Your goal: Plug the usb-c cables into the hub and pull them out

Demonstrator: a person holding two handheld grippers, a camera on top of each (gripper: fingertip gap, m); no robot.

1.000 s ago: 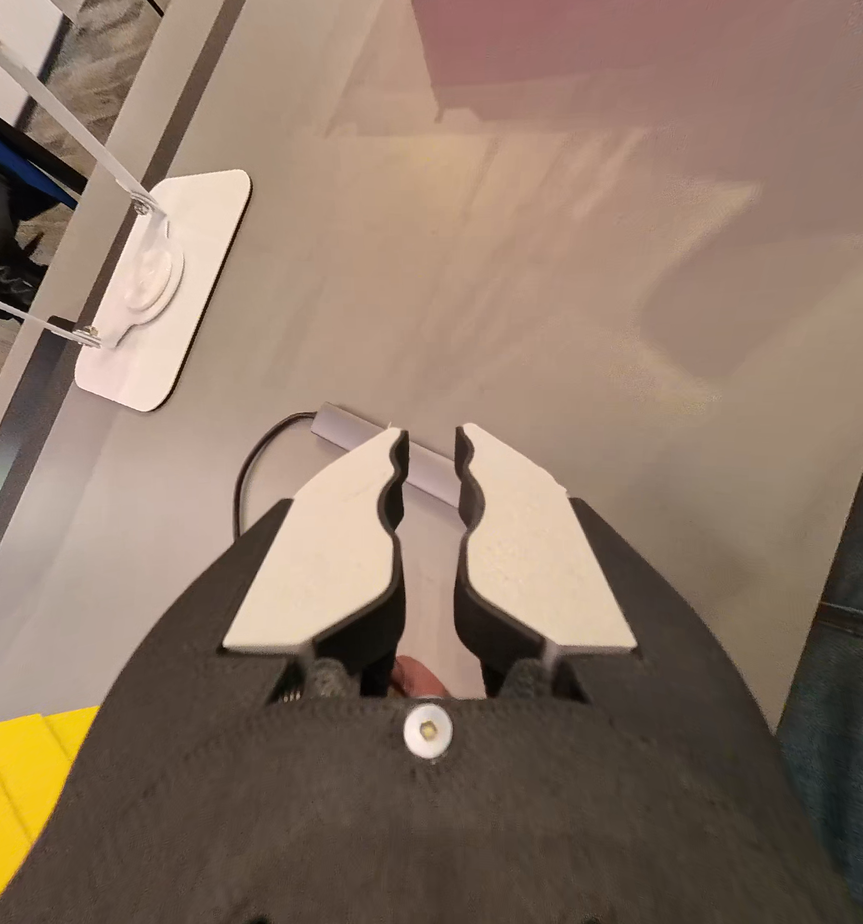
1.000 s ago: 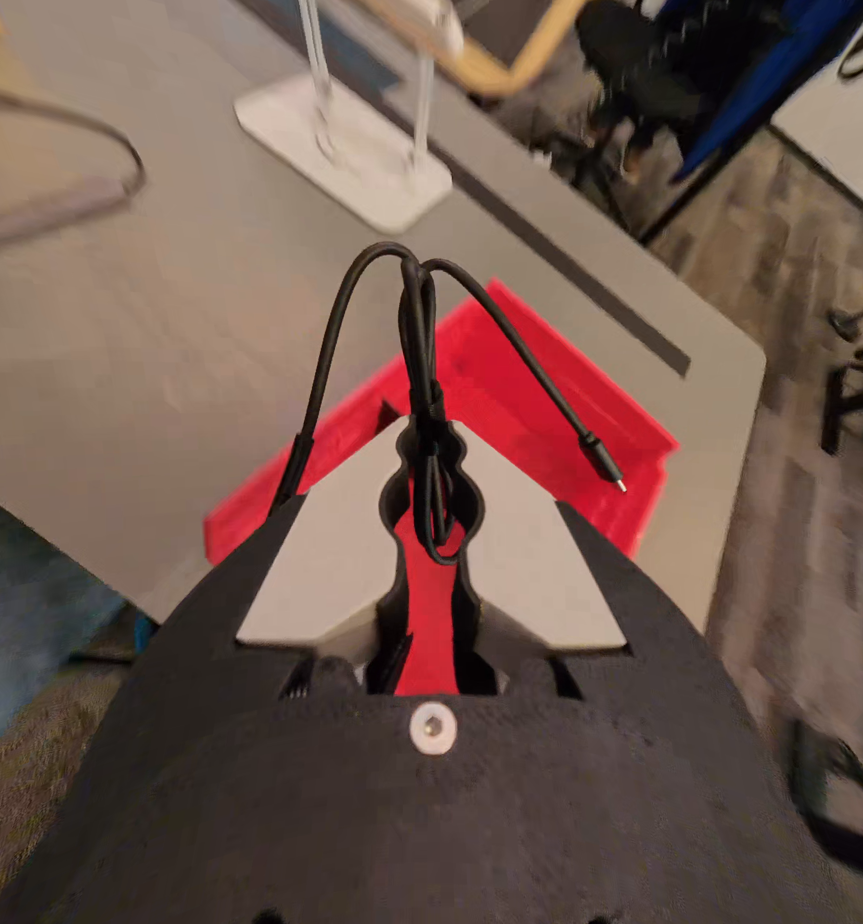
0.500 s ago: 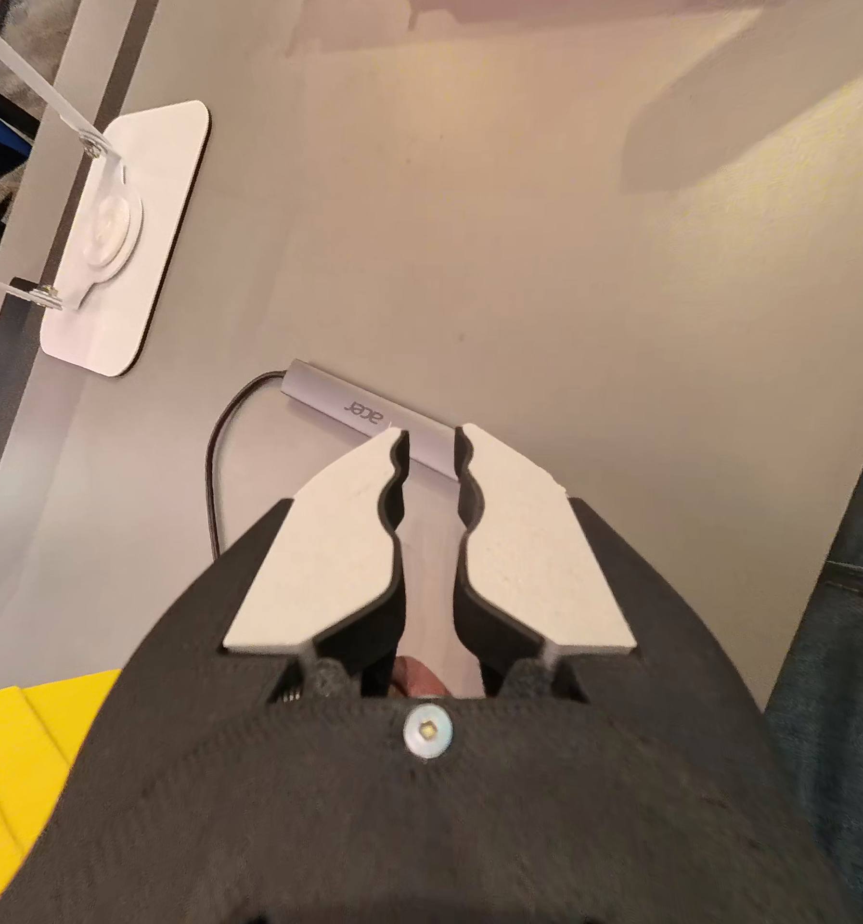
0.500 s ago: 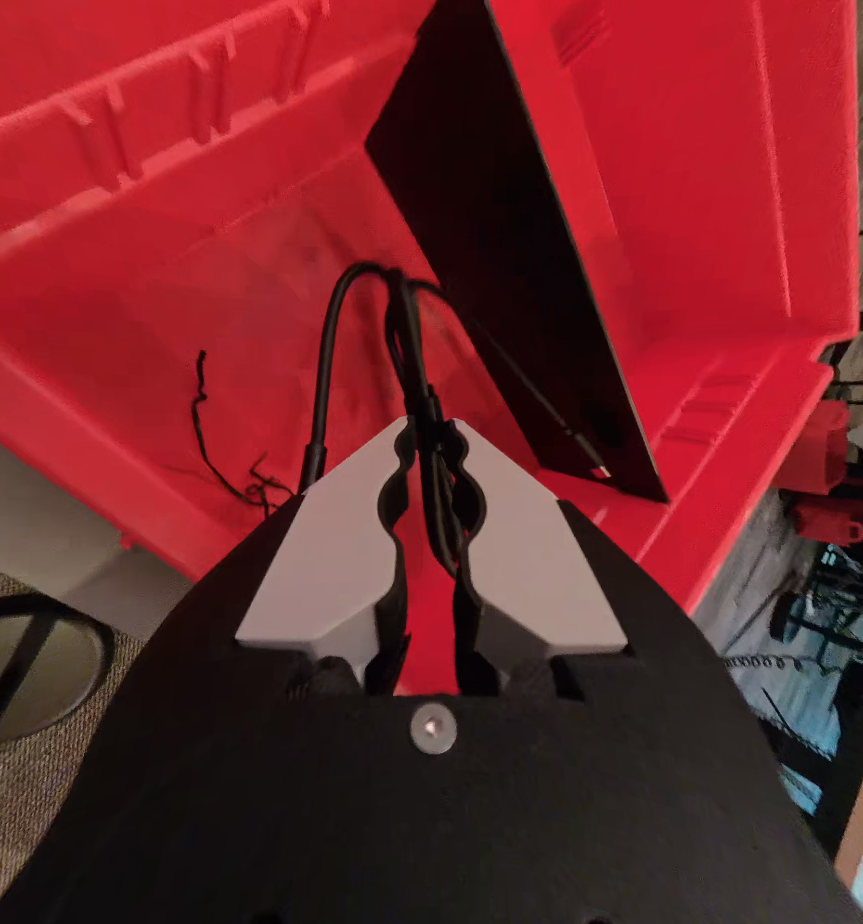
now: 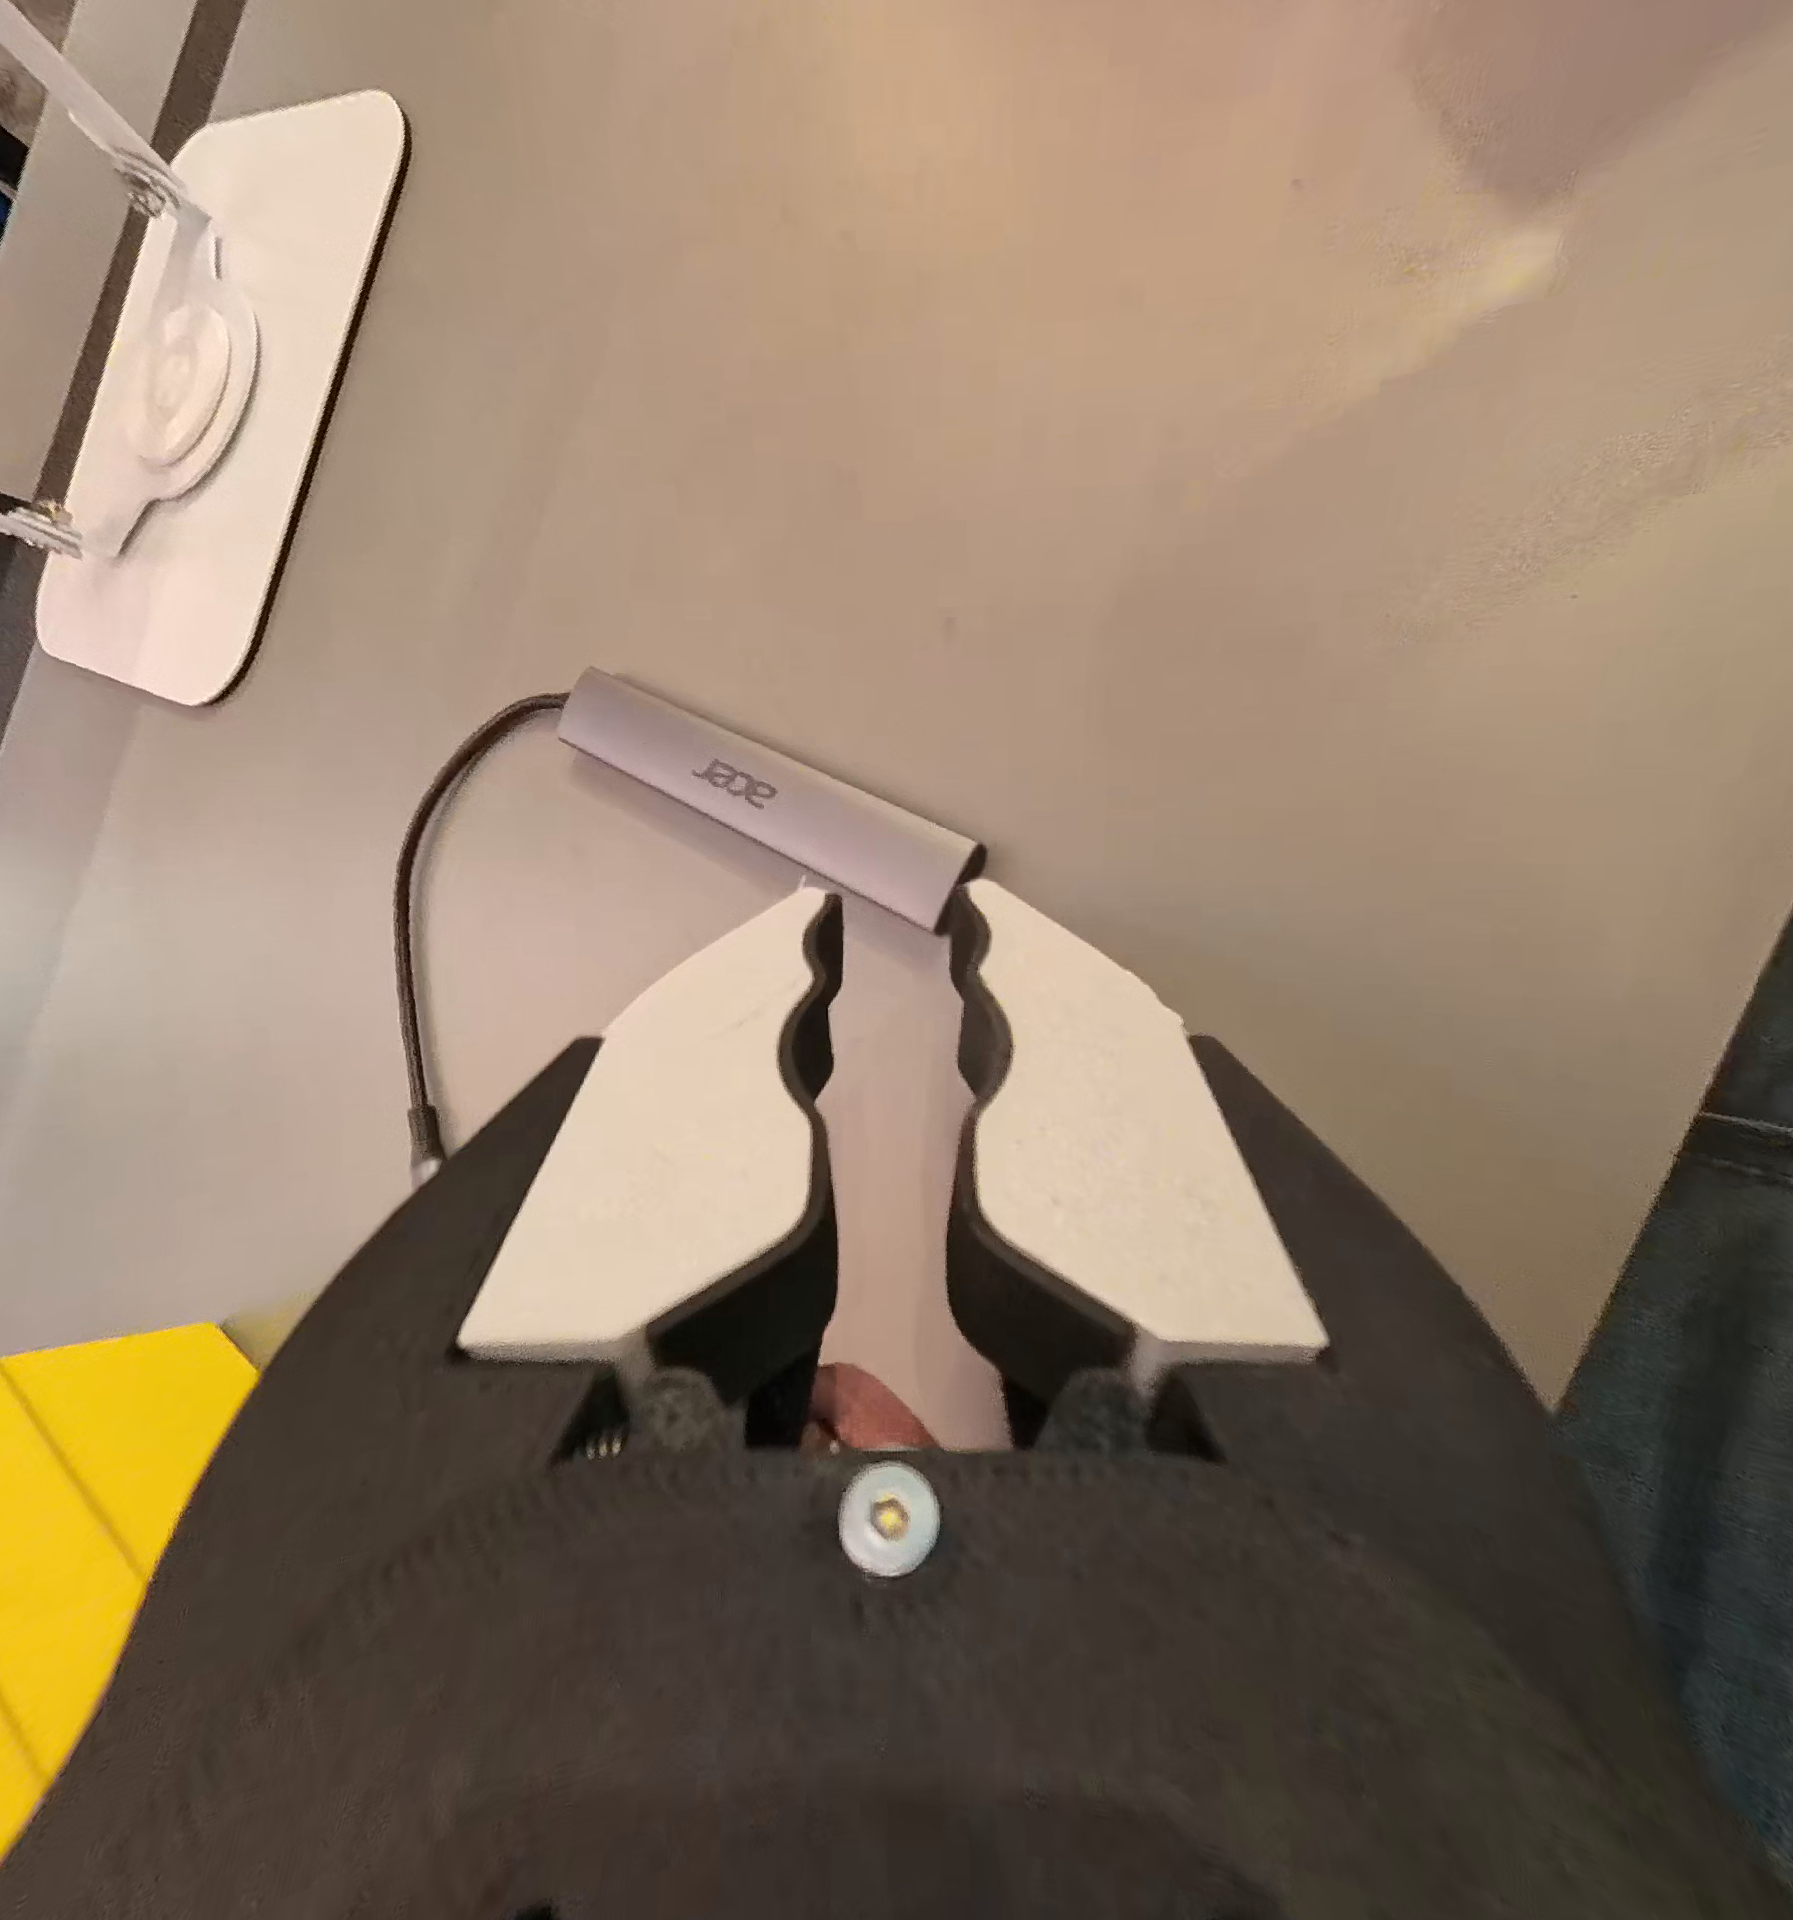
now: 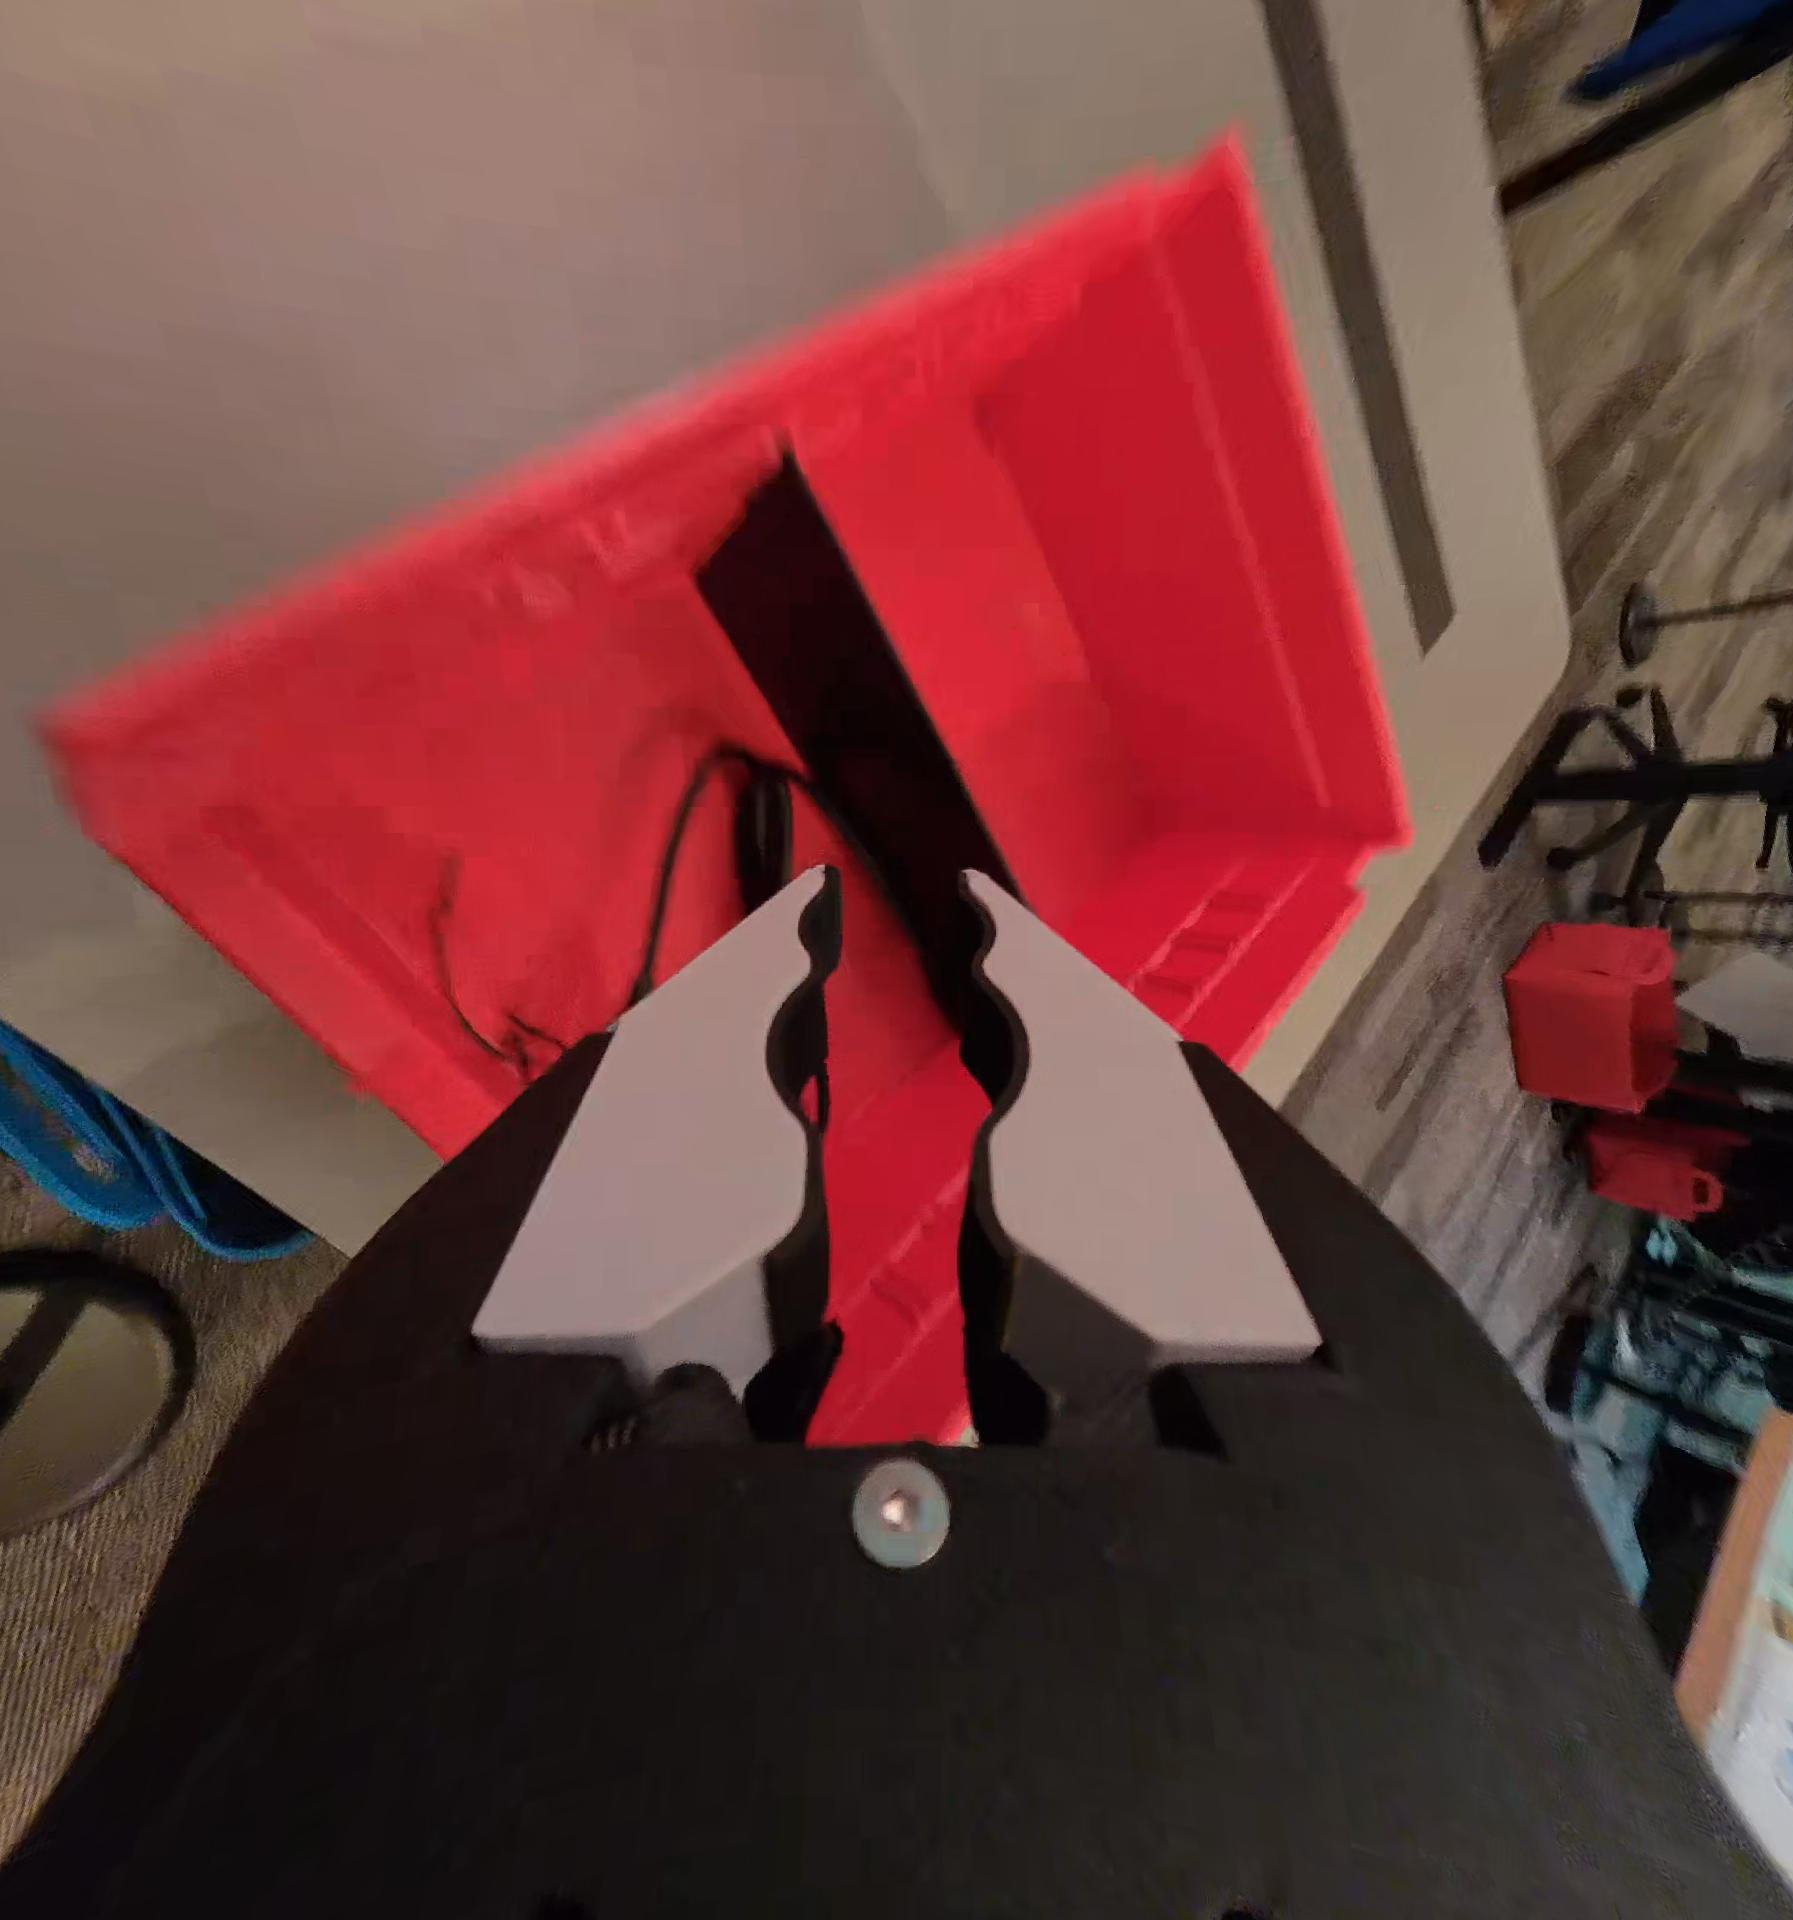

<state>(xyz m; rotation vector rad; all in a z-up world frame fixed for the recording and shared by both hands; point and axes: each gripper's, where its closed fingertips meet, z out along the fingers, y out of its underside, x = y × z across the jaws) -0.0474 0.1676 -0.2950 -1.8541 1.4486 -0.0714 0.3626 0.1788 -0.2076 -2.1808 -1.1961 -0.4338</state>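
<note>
In your left wrist view, your left gripper [image 5: 894, 902] hovers over the grey table [image 5: 1079, 416] with its jaws parted by a narrow gap and nothing between them. The grey USB hub [image 5: 767, 796] lies flat on the table just beyond the fingertips, its long axis running diagonally from upper left to lower right; its near end sits right at the tip of your right-hand finger [image 5: 1100, 1143], though whether they touch you cannot tell from here. The hub's own braided lead [image 5: 416, 914] leaves the far left end and curves back toward you, passing under the gripper body. A white stand base [image 5: 248, 416] sits well apart at upper left, a yellow bin [image 5: 50, 1507] shows at the lower left corner, and a denim-clad leg [image 5: 1765, 1351] runs along the right edge. In your right wrist view, your right gripper [image 6: 897, 883] is raised above a red bin [image 6: 456, 790] that rests at the table's corner, jaws standing apart and holding nothing. The black USB-C cable [image 6: 757, 831] lies bundled inside the bin's left compartment, beside a black divider [image 6: 850, 727], its loop pointing away from you; the picture is blurred, so its plug ends are not clear. A thin black thread [image 6: 456, 966] lies on the bin floor to the left.
</note>
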